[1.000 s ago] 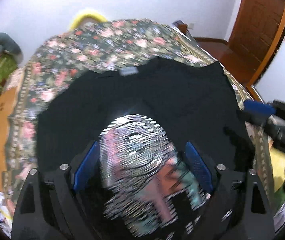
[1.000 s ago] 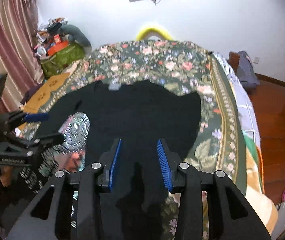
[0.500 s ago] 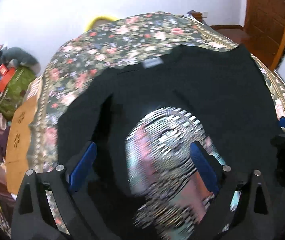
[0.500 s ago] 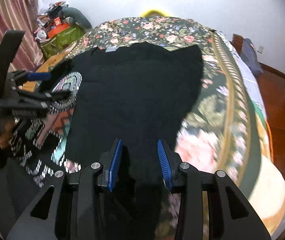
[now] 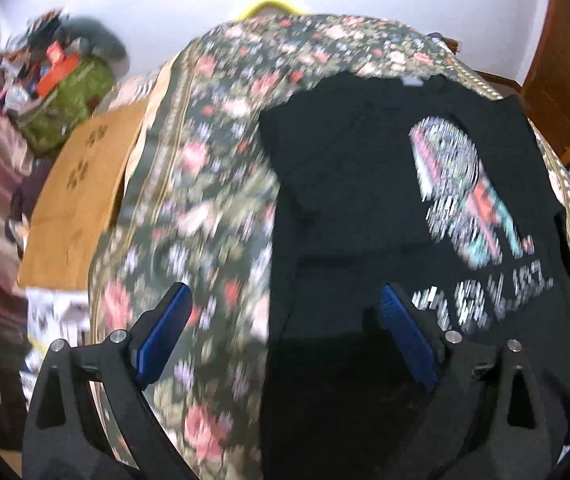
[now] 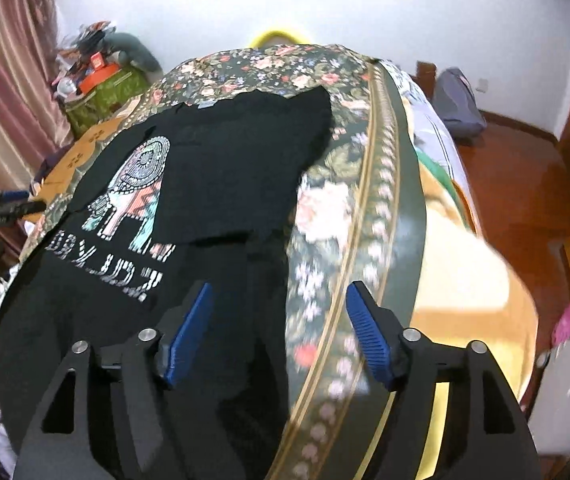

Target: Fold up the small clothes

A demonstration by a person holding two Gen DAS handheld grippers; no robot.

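Observation:
A black T-shirt with a silver and pink elephant print lies spread on a floral bedspread. It also shows in the right wrist view, print to the left. My left gripper is open and empty over the shirt's left edge near the hem. My right gripper is open and empty over the shirt's right edge, where a fold of black cloth lies between the fingers. The left gripper shows at the far left of the right wrist view.
The bed's gold-striped border runs along the right side, with a yellow blanket below it. A cardboard box and a green bag stand left of the bed. A wooden door is at the right.
Both grippers opened wider and swung outward, the left to the shirt's left edge, the right to its right edge. The shirt now lies flat with the print fully visible.

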